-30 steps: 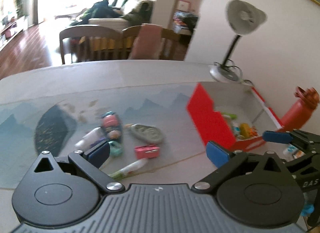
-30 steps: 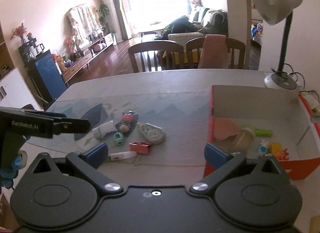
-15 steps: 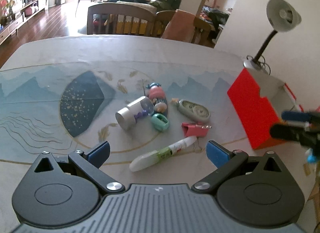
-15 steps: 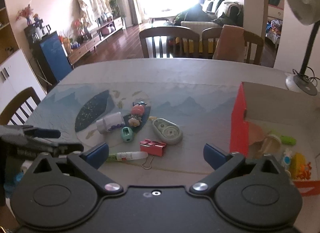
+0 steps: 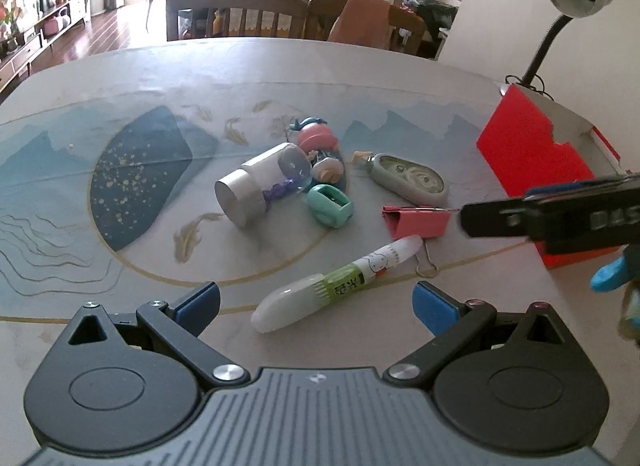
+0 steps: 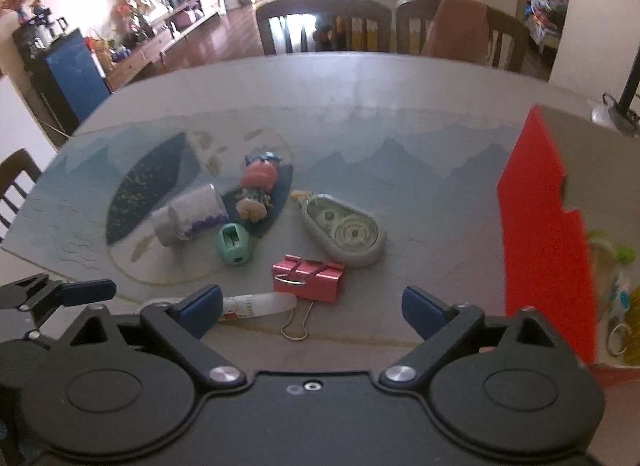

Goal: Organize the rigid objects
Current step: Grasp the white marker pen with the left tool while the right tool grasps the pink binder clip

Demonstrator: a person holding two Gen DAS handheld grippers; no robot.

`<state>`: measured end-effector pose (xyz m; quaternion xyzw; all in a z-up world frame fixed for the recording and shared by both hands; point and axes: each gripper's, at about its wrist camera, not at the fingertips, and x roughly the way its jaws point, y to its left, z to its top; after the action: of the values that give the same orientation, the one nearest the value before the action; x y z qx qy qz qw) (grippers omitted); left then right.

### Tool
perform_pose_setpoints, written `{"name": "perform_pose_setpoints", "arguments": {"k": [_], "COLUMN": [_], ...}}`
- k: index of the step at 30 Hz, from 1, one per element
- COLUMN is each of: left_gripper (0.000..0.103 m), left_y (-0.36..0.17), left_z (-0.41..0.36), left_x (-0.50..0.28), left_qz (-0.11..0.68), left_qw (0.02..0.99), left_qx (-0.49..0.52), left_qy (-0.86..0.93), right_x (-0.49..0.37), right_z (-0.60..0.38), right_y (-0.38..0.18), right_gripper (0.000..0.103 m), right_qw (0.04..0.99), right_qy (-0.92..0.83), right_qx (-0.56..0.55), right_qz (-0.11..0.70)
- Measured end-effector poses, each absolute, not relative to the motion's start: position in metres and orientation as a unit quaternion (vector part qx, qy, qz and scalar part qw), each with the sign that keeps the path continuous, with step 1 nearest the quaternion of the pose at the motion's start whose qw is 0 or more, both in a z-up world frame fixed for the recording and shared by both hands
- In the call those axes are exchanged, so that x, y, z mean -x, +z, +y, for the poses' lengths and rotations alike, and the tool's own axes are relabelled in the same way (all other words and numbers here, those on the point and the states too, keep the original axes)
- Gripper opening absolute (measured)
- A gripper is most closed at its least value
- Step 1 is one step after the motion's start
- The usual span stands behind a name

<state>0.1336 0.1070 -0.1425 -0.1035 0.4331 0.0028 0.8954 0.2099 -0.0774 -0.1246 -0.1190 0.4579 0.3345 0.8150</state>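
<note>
Now both grippers hover over the clutter, fingers spread wide, empty.
Left gripper point(image 5: 315, 304) above the pen point(image 5: 338, 284); right gripper point(image 6: 311, 306) near the pink clip point(image 6: 308, 278), beside the red box point(image 6: 544, 250).

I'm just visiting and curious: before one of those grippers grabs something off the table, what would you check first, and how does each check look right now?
1. Left gripper open, holding nothing: ok.
2. Right gripper open, holding nothing: ok.
3. White glue pen lies right ahead of the left gripper, between its fingers' line: ok.
4. Pink binder clip sits ahead of the right gripper, unobstructed: ok.
5. Binder clip's wire handle overlaps the pen tip: not ok, may snag.
6. Room left in the red box: cannot tell.
</note>
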Motion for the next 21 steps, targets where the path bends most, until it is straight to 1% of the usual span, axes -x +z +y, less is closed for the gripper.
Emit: {"name": "perform_pose_setpoints", "arguments": {"k": [8, 12, 15, 19, 21], "left_gripper": [0.102, 0.102, 0.102, 0.102, 0.093], "left_y": [-0.153, -0.159, -0.160, -0.162, -0.163], "left_z": [0.099, 0.099, 0.096, 0.094, 0.093], "left_x": [-0.143, -0.146, -0.146, -0.148, -0.150], "left_qz": [0.425, 0.423, 0.415, 0.411, 0.414], "left_qw": [0.904, 0.905, 0.909, 0.911, 0.909], "left_qx": [0.053, 0.054, 0.046, 0.042, 0.040], "left_qy": [0.007, 0.004, 0.000, -0.003, -0.007], "right_x": [-0.217, -0.219, -0.220, -0.219, -0.218], "right_z": [-0.059, -0.054, -0.051, -0.047, -0.046], "right_y": [-0.148, -0.158, -0.161, -0.165, -0.166], "right_gripper": [0.093, 0.089, 0.089, 0.083, 0.081], "right_qw": [0.816, 0.818, 0.820, 0.822, 0.823], "right_qy": [0.310, 0.297, 0.290, 0.285, 0.284], "right_qx": [0.118, 0.120, 0.119, 0.122, 0.123], "right_qz": [0.473, 0.479, 0.478, 0.478, 0.477]}}
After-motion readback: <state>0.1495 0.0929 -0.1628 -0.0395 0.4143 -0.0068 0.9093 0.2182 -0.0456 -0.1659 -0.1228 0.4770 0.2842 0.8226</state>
